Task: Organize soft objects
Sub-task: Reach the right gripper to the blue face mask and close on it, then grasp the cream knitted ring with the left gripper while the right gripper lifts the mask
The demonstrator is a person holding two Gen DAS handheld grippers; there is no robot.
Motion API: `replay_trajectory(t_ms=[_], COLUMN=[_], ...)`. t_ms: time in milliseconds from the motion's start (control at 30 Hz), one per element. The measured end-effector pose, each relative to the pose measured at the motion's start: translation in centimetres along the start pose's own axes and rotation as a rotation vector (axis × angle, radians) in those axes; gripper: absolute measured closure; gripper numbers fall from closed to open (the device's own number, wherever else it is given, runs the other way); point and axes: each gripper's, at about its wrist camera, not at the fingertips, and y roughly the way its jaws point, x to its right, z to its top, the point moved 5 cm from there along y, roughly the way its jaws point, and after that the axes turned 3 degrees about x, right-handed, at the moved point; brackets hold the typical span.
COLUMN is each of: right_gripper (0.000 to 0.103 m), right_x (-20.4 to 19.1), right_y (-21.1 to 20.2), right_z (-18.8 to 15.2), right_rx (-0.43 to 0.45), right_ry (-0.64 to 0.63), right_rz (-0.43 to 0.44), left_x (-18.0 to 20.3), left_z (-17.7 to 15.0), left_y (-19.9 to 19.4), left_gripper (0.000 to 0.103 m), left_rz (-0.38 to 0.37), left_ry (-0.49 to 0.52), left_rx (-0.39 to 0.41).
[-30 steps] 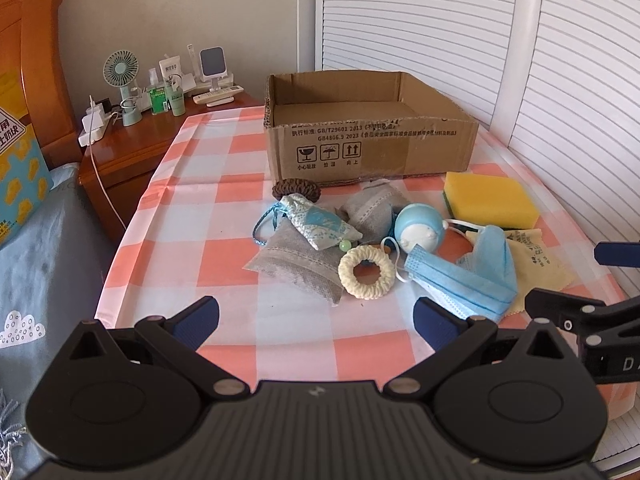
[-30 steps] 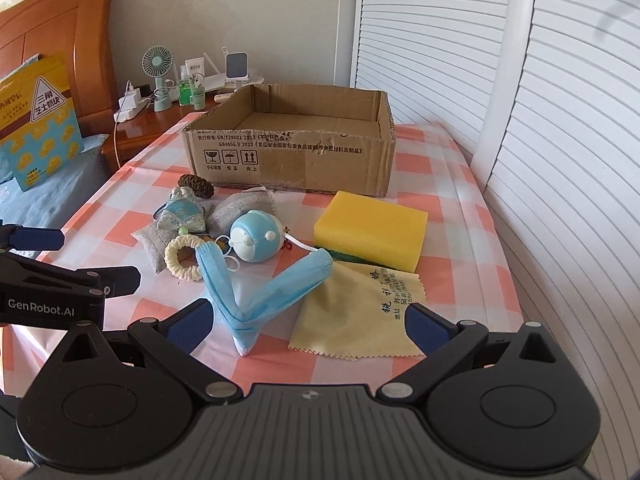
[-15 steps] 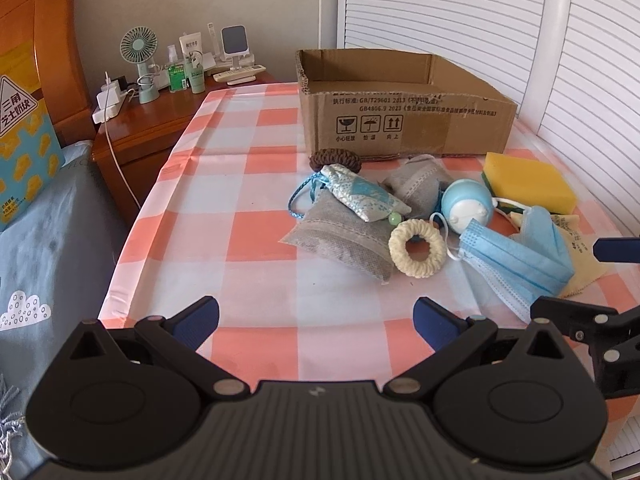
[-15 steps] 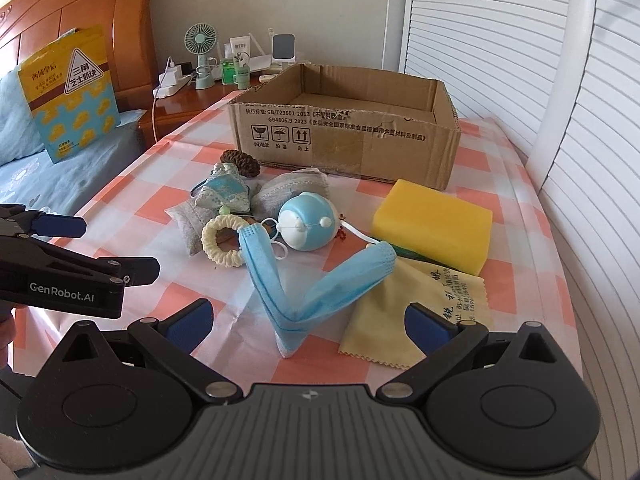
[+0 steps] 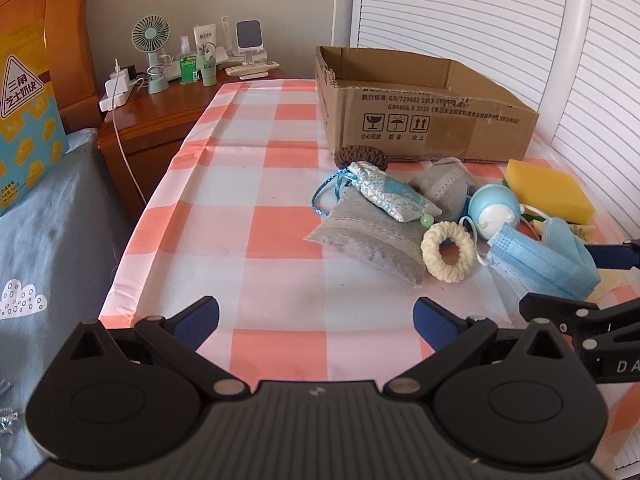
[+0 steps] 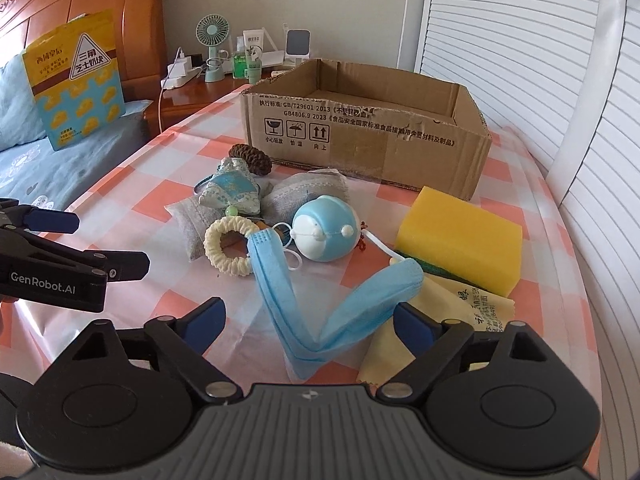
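Both grippers tilt downward over the table's near edge. Left gripper is spread, holding nothing. Right gripper is closing with the folded blue mask between its pads, untouched. "GB/T29601" is printed on the cardboard box at the far edge.

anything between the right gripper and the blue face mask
Nothing visible. The folded blue face mask lies right ahead of the right gripper, whose jaws are closing with the mask's fold between them but not yet pressed. The yellow cloth lies beside it, not in the way.
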Motion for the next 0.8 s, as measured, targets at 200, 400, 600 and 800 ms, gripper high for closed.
replay_trajectory(t_ms=[200, 400, 600, 800], right_gripper=[0.036, 0.056, 0.065, 0.066], right_x=[0.7, 1.5, 1.9, 2.8], right_y=[0.0, -0.6, -1.8, -2.7], right_z=[-0.2, -0.2, -0.2, -0.4], right_rx=[0.001, 0.025, 0.053, 0.067], right_ry=[0.029, 0.052, 0.051, 0.071], right_rz=[-0.013, -0.01, -0.008, -0.011], left_x=[0.8, 2.1, 3.5, 5.4], left_z=[0.0, 0.2, 0.7, 1.2], left_y=[0.3, 0.3, 0.2, -0.1], left_gripper=[0.0, 0.001, 0.001, 0.006], left_rz=[-0.007, -0.023, -0.047, -0.083], left_ry=[0.039, 0.1, 0.168, 0.263], left_rx=[-0.003, 0.005, 0.031, 0.075])
